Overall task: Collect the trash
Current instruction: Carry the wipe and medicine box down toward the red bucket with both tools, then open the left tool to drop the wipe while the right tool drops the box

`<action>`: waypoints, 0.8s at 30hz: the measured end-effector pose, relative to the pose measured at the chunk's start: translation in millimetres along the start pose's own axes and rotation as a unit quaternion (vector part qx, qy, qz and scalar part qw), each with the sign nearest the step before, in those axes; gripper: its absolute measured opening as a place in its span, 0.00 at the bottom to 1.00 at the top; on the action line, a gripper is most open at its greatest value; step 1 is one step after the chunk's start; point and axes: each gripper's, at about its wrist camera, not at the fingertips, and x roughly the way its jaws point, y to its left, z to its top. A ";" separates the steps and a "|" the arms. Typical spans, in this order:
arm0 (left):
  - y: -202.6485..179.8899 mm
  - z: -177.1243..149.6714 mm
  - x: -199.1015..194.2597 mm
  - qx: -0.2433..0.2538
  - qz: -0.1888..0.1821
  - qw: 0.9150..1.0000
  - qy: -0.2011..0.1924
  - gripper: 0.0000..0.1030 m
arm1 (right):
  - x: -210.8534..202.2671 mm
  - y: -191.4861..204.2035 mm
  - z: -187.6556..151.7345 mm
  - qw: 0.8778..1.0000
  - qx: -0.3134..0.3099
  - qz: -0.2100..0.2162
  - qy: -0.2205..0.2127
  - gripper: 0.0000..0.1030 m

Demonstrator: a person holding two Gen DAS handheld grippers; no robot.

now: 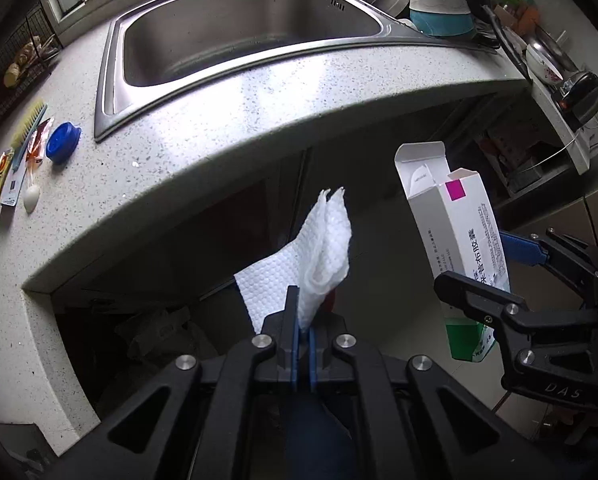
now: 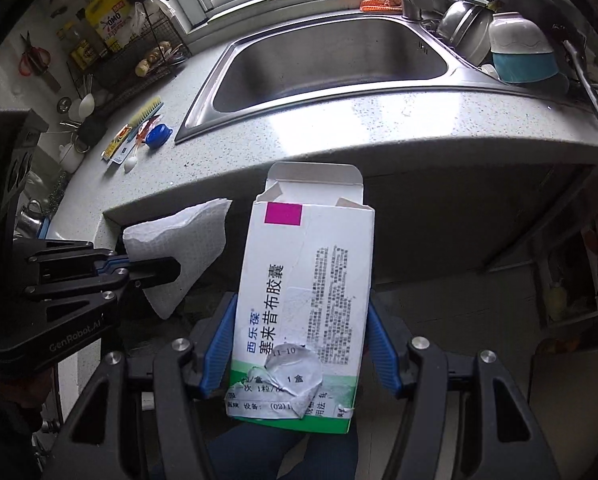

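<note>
My left gripper [image 1: 303, 320] is shut on a white paper towel [image 1: 323, 252], held in the air below the counter edge; the towel also shows in the right wrist view [image 2: 183, 240], with the left gripper [image 2: 155, 270] clamped on it. My right gripper [image 2: 299, 344] is shut on an open white medicine box [image 2: 307, 296] with a magenta square and green base, held upright in front of the counter; the box [image 1: 459, 232] and right gripper [image 1: 495, 264] show at the right of the left wrist view.
A speckled counter [image 1: 227, 120] with a steel sink [image 1: 243, 28] lies ahead. On its left lie a blue lid [image 1: 62, 142], sauce packets [image 1: 3, 178], a comb and a white spoon. Bowls and pots [image 2: 519, 48] crowd the sink's right side. Dark open space lies under the counter.
</note>
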 end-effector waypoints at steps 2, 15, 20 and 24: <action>1.9 -2.0 20.9 -0.007 -0.006 1.000 0.012 0.03 | 16.8 -5.3 -3.9 1.000 0.001 -0.003 0.013 0.56; 17.3 -32.6 185.4 -0.014 -0.025 0.996 0.088 0.02 | 142.6 -47.5 -45.9 0.997 0.042 -0.015 0.062 0.56; 21.0 -34.5 247.2 -0.028 -0.027 0.995 0.093 0.03 | 189.2 -64.0 -66.8 0.996 0.044 -0.026 0.067 0.56; 20.1 -39.7 293.7 -0.025 -0.027 0.995 0.095 0.03 | 226.9 -78.0 -81.7 0.996 0.050 -0.029 0.075 0.56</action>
